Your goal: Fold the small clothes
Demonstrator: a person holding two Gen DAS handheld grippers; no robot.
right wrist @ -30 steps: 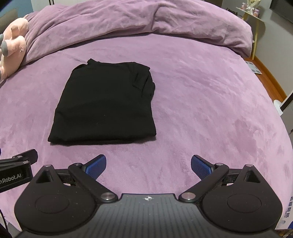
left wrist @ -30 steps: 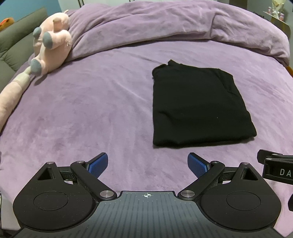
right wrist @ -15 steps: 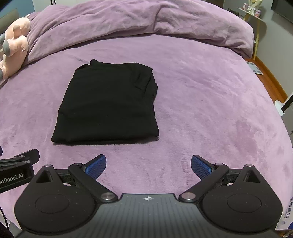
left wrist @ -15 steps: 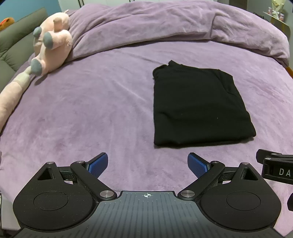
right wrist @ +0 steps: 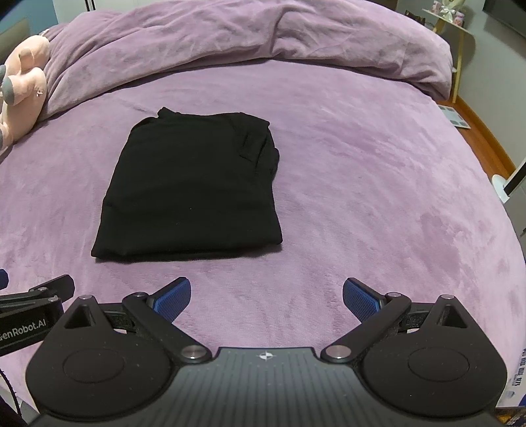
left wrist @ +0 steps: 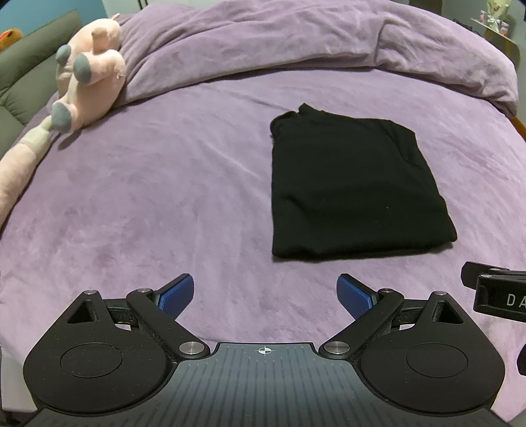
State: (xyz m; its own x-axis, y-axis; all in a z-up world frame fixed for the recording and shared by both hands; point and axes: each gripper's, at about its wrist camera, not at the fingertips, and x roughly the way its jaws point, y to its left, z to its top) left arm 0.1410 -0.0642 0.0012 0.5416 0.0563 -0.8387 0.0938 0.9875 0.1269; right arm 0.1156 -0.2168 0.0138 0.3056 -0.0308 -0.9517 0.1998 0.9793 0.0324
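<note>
Both tongs, left [left wrist: 265, 297] and right [right wrist: 266, 298], hung wide open short of the folded black garment [right wrist: 194, 193]; plush purple bed [right wrist: 361, 184] lay bare all round.

A pink plush toy [left wrist: 87, 77] lies at the bed's [left wrist: 164, 203] far left edge, leaning on a bunched purple duvet [left wrist: 296, 42] along the far side. A small shelf [right wrist: 448, 19] stands past the far right corner.

The left gripper [left wrist: 265, 295] and right gripper [right wrist: 266, 297] hover side by side. Both gape wide, empty, short of the black garment [left wrist: 351, 187].
</note>
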